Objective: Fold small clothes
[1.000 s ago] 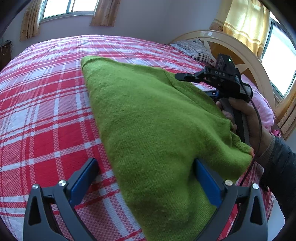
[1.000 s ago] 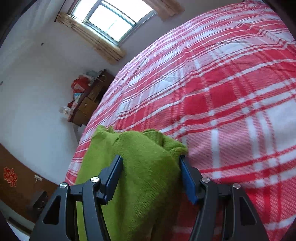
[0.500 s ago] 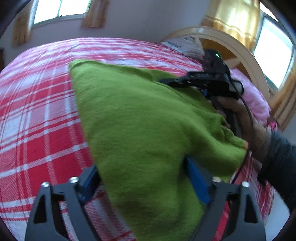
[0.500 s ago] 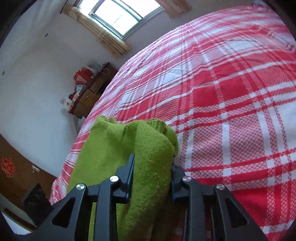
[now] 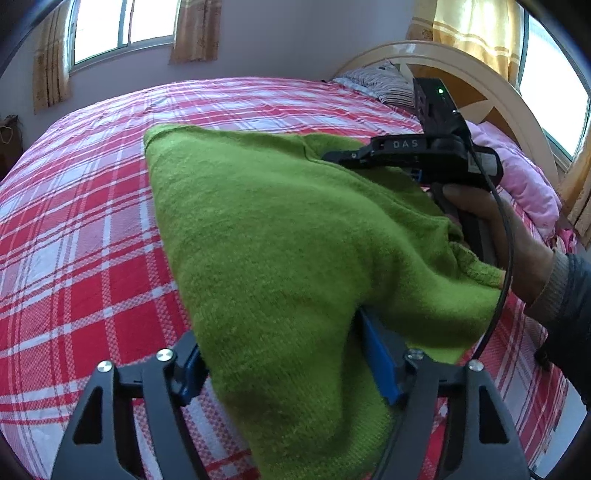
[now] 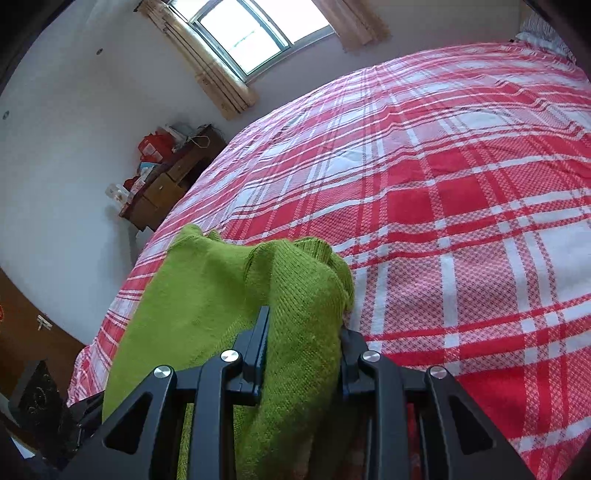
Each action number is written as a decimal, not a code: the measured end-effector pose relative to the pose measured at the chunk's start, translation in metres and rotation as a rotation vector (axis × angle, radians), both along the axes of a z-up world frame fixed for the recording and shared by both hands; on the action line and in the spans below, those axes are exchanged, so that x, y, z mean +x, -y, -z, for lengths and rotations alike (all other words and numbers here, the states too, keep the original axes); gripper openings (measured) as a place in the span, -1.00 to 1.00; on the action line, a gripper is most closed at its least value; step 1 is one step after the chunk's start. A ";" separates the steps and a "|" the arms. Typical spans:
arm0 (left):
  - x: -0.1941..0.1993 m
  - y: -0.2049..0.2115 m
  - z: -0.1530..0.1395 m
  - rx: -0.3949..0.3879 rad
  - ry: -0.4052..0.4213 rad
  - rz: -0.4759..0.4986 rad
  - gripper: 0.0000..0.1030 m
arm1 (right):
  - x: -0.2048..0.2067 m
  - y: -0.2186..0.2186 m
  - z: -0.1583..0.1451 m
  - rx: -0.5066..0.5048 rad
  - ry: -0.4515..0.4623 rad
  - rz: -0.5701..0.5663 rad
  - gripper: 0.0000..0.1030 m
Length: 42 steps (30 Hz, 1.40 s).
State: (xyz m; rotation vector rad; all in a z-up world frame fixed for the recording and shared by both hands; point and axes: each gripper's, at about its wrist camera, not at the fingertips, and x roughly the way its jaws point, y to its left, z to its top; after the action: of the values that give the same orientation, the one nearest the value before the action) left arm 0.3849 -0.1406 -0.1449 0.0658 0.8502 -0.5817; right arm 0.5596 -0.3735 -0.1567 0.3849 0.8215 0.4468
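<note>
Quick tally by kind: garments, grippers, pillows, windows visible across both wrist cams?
Green sweater: 1
Grippers: 2, left gripper and right gripper, both clamped on the sweater
Pillows: 2, striped pillow and pink pillow
Windows: 2, far window and headboard-side window
Total: 7

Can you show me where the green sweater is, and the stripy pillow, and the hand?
green sweater (image 5: 280, 229), left wrist view, on the middle of its knit
striped pillow (image 5: 384, 83), left wrist view, on its top
right hand (image 5: 491, 225), left wrist view, on the knuckles around the handle
</note>
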 end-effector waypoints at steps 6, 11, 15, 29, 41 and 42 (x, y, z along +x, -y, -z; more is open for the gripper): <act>-0.005 -0.006 -0.010 0.000 -0.013 0.004 -0.09 | -0.016 -0.008 -0.010 -0.014 0.020 0.034 -0.45; -0.017 -0.008 -0.020 0.029 0.004 0.015 -0.25 | -0.035 -0.017 -0.023 0.026 0.042 0.030 -0.45; -0.024 -0.018 -0.022 0.011 0.001 0.013 -0.27 | -0.050 -0.033 -0.037 0.012 0.058 0.005 -0.46; -0.075 -0.078 -0.038 -0.027 0.025 -0.060 -0.31 | -0.091 -0.095 -0.047 0.082 0.084 -0.084 -0.47; -0.116 -0.147 -0.040 -0.030 0.047 -0.216 -0.33 | -0.105 -0.198 -0.053 0.133 0.105 -0.227 -0.62; -0.119 -0.154 -0.040 -0.038 0.047 -0.229 -0.33 | -0.105 -0.205 -0.053 0.142 0.106 -0.235 -0.72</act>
State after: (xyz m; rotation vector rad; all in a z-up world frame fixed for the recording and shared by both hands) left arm 0.2660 0.0138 -0.1048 -0.0518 0.7880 -0.3793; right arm 0.4546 -0.1685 -0.1040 0.3934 0.7363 0.7416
